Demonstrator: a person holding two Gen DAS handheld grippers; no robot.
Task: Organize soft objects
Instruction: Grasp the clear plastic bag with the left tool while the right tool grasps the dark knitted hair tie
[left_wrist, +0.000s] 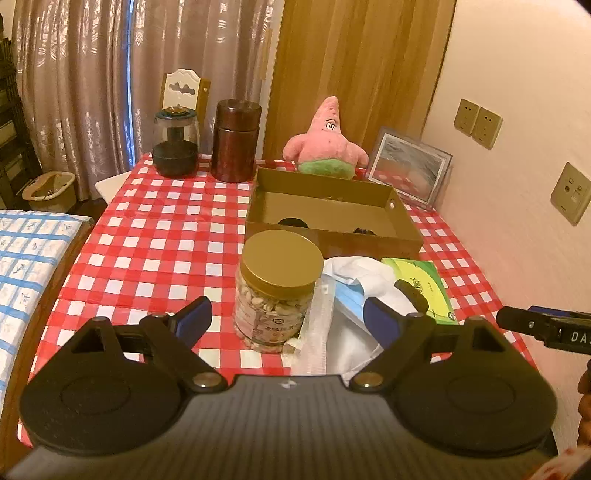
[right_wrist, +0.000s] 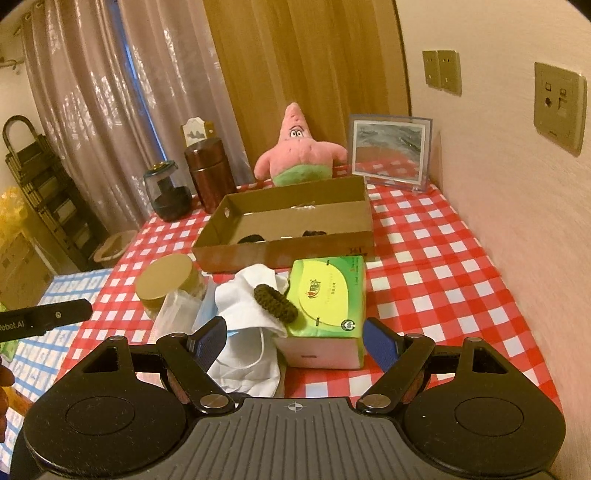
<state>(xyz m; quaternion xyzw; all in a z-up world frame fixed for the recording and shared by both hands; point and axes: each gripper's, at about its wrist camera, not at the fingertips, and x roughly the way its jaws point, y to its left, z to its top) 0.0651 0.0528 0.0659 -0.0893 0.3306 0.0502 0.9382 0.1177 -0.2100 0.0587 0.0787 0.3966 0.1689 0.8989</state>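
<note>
On the red checked tablecloth lies a heap of soft things: white face masks (right_wrist: 247, 306) (left_wrist: 351, 280), a blue mask (left_wrist: 349, 306), a dark knitted hair tie (right_wrist: 275, 299) (left_wrist: 412, 293) and a green tissue pack (right_wrist: 327, 306) (left_wrist: 424, 288). Behind them stands an open cardboard box (right_wrist: 284, 251) (left_wrist: 332, 236) with dark items inside, and a pink starfish plush (right_wrist: 295, 151) (left_wrist: 327, 144) at the back. My left gripper (left_wrist: 288, 321) is open, hovering before the nut jar (left_wrist: 277, 288) and the masks. My right gripper (right_wrist: 295, 341) is open in front of the tissue pack.
A gold-lidded nut jar (right_wrist: 166, 284) stands left of the heap. At the back are a brown canister (left_wrist: 236, 140), a glass jar with dark contents (left_wrist: 175, 144) and a picture frame (right_wrist: 389, 155). A wall with sockets runs along the right. A blue-checked surface (left_wrist: 29, 266) lies left.
</note>
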